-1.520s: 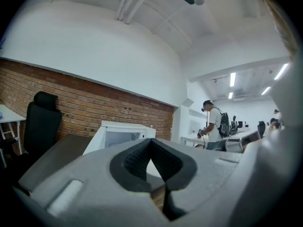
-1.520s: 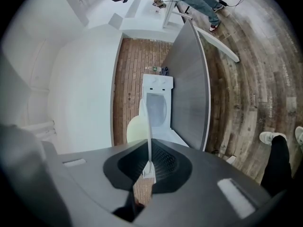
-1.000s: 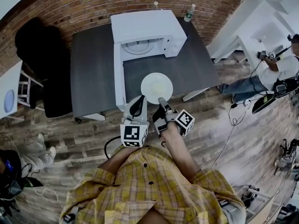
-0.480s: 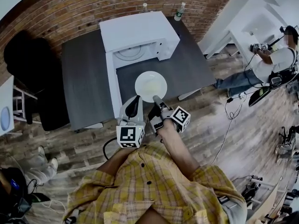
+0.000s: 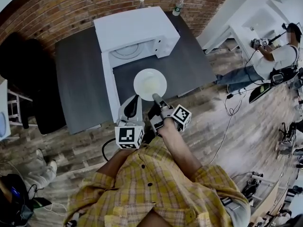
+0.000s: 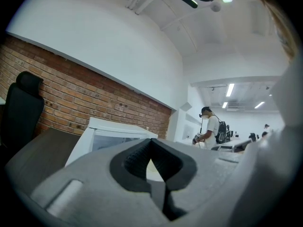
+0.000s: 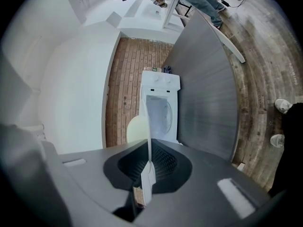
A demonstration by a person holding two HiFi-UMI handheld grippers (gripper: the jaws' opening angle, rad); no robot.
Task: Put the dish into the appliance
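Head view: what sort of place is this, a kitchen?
Probably a lab or test workspace, not a kitchen: a microwave sits alone on a dark table by a brick wall, and another person holds gear beside white desks.

Three cams: my head, plus one on each of my tongs.
Head cam looks steeply down on the worktop (image 5: 80, 79); left tongs (image 6: 152, 157) cam looks level over its jaws; right tongs (image 7: 148, 164) cam is rolled sideways; all share the dish (image 5: 149, 84) and appliance (image 5: 132, 30).
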